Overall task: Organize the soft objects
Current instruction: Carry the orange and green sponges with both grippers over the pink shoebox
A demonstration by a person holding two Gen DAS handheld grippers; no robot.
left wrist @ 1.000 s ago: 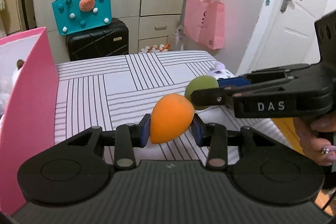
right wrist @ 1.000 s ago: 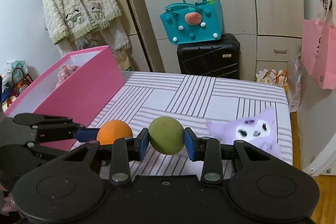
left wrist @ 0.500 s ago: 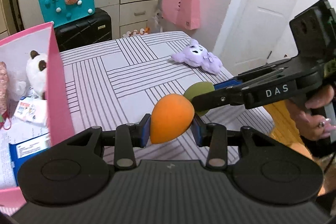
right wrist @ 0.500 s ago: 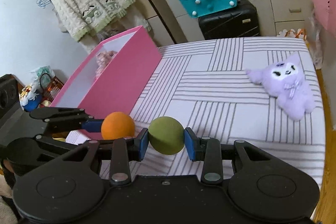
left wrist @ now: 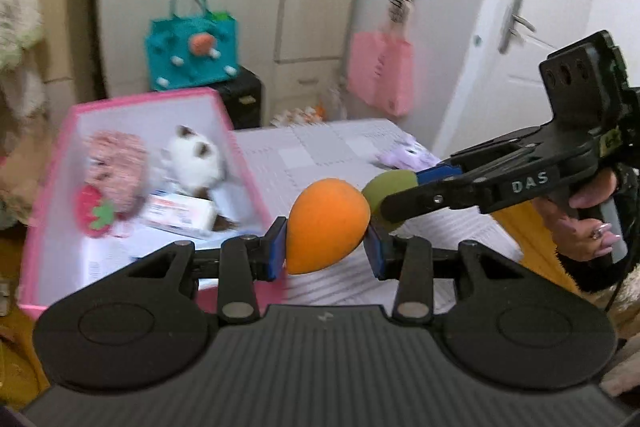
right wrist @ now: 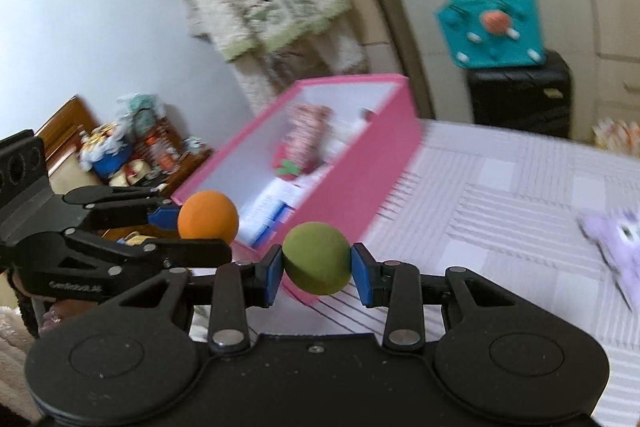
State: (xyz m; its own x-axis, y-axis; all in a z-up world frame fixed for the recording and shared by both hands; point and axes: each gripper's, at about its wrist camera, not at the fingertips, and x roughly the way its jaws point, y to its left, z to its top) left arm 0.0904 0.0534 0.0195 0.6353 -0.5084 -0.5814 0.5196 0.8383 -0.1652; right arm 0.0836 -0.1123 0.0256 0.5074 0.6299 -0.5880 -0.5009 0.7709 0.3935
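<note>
Right now the left gripper (left wrist: 327, 227) is pinching an orange sponge (left wrist: 326, 225) by its flanks between its two blue pads, which are pressing in from either side so the soft egg shape sits centred, its broad end up. Just beyond those fingertips and to their right, the right gripper (right wrist: 316, 259) is squeezing a green sponge (right wrist: 316, 257) the same way; a grip on the widest part probably keeps each springy piece from squirting out. Ahead and to the left of the left fingers, the pink box (left wrist: 52, 163) is lying open, already holding a strawberry plush (left wrist: 96, 217) and a white plush (left wrist: 196, 163), and looks to be where both sponges are heading. Farther off, right of the right fingers, a purple plush (right wrist: 616, 239) is lying on the striped bed (right wrist: 500, 211), not yet collected.
</note>
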